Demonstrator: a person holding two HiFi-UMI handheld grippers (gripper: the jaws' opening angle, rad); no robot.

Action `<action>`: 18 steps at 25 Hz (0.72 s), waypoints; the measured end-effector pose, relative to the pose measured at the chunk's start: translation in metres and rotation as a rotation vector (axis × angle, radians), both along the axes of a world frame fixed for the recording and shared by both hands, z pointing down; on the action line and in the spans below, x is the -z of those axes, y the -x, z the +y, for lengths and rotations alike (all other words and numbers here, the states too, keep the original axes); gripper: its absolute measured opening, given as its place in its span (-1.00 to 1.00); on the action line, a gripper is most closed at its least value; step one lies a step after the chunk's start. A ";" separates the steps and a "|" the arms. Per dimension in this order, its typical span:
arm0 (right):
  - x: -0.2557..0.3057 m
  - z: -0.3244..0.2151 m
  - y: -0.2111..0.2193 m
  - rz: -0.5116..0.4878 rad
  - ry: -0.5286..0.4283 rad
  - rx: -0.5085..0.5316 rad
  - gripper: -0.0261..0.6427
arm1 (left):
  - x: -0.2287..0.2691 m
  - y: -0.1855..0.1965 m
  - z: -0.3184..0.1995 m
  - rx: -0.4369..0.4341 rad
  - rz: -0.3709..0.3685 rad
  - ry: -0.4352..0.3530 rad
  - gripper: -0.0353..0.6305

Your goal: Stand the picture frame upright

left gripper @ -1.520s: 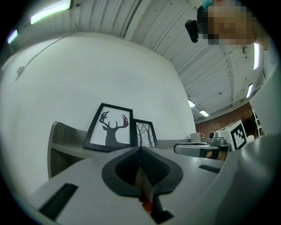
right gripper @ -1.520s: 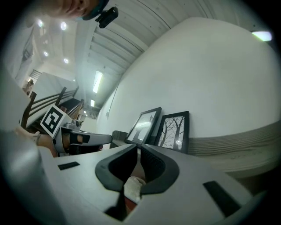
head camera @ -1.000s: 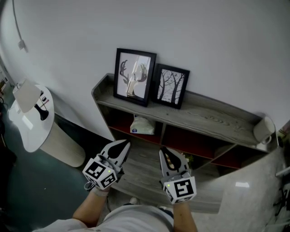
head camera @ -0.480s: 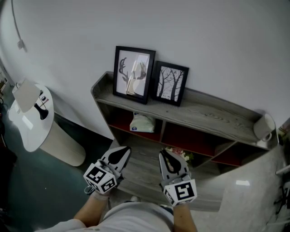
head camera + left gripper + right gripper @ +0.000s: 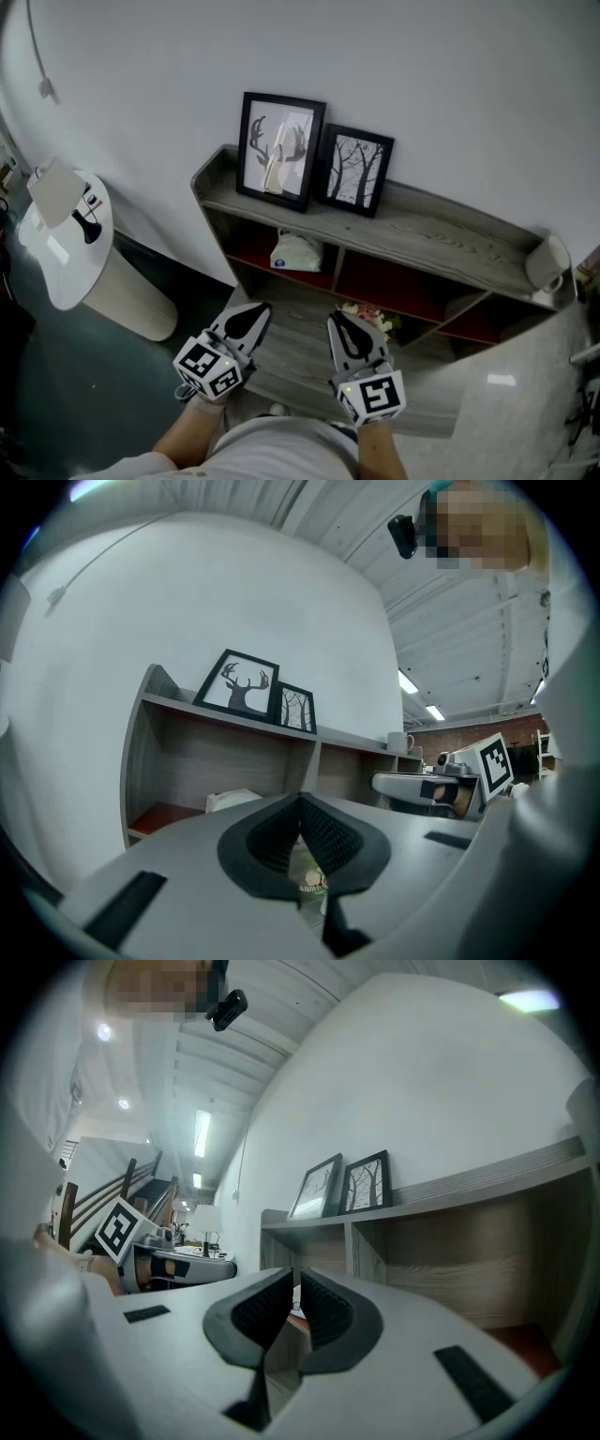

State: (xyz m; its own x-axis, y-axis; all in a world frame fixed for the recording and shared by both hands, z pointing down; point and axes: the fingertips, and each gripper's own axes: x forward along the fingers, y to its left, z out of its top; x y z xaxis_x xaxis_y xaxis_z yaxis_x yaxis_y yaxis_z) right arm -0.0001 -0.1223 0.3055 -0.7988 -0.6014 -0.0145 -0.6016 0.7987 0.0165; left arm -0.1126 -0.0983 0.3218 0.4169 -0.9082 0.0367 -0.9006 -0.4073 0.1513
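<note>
The deer picture frame [image 5: 279, 156] is standing upright on top of the grey shelf unit [image 5: 441, 246], leaning against the white wall, with a smaller tree frame [image 5: 358, 172] just beside it. Both grippers are hovering low, well apart from the frames. The left gripper [image 5: 249, 314] is pressing its jaws together on nothing, and the right gripper [image 5: 343, 325] is showing only a slit, also empty.

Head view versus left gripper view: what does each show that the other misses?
Head view only: the white round table beside the shelf, and the floor below.
Left gripper view only: ceiling lights far back.
Both: the deer picture frame and the tree picture frame standing on the shelf top against the wall, the tissue pack below them, and the right gripper.
</note>
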 end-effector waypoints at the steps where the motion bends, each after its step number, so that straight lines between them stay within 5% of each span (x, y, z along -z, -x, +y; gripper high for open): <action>1: -0.004 0.000 -0.001 0.008 0.005 0.003 -0.82 | -0.001 -0.001 0.001 -0.002 0.001 0.002 -0.85; 18: -0.015 0.002 -0.010 0.016 0.033 -0.002 -0.82 | -0.004 -0.007 0.002 -0.007 0.004 0.012 -0.85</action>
State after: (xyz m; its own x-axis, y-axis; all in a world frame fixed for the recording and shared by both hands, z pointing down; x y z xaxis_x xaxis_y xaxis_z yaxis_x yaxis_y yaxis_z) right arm 0.0098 -0.1204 0.3200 -0.7978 -0.6026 0.0179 -0.6027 0.7979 -0.0004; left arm -0.1056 -0.0964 0.3258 0.4237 -0.9046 0.0462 -0.8971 -0.4120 0.1597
